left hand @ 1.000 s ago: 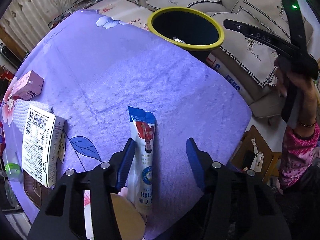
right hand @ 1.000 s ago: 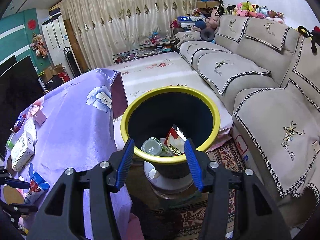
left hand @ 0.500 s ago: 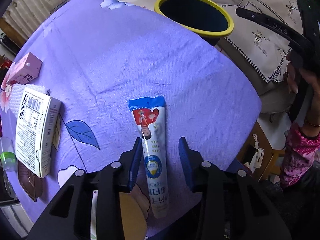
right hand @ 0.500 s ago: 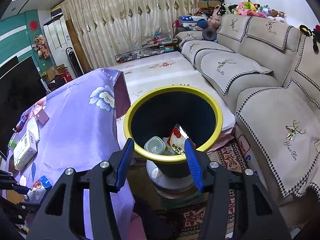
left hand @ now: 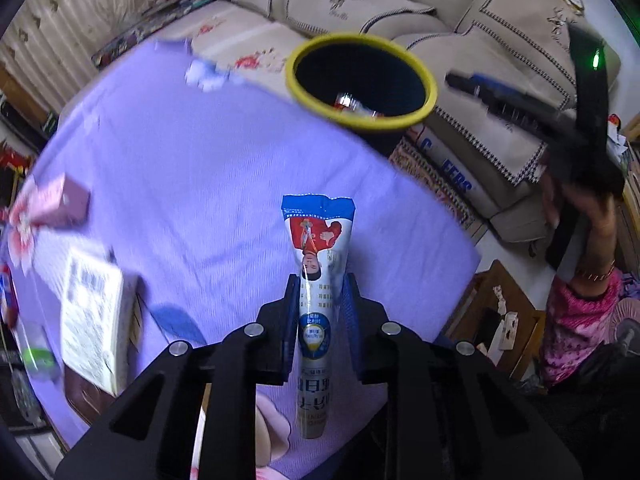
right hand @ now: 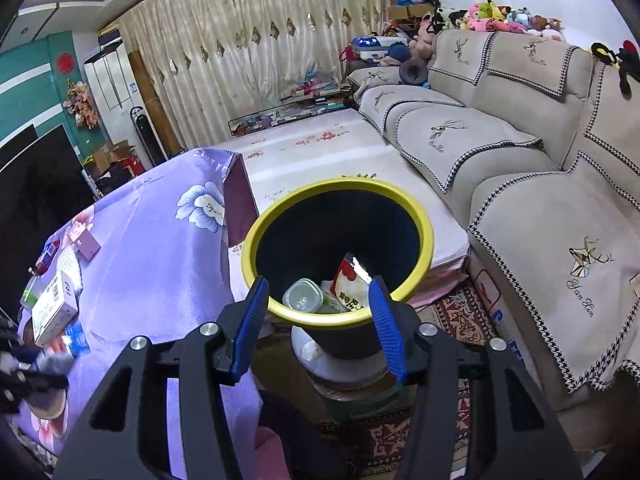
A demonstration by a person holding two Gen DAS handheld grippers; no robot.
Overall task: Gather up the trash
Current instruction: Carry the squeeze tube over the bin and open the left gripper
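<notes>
Left gripper (left hand: 320,304) jaws just closing, clamped on wrapper (left hand: 318,264); white box (left hand: 96,316) near table (left hand: 200,168) left edge; bin (left hand: 362,80) beyond far edge; right gripper (right hand: 316,316) jaws apart, empty.

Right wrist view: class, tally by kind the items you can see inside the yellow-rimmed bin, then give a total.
Clear plastic container: 1
Red-and-white packet: 1
Total: 2

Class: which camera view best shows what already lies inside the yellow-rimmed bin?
The right wrist view: it looks down into the bin, showing a clear container and a red-and-white wrapper. The left wrist view shows only a glint inside.
</notes>
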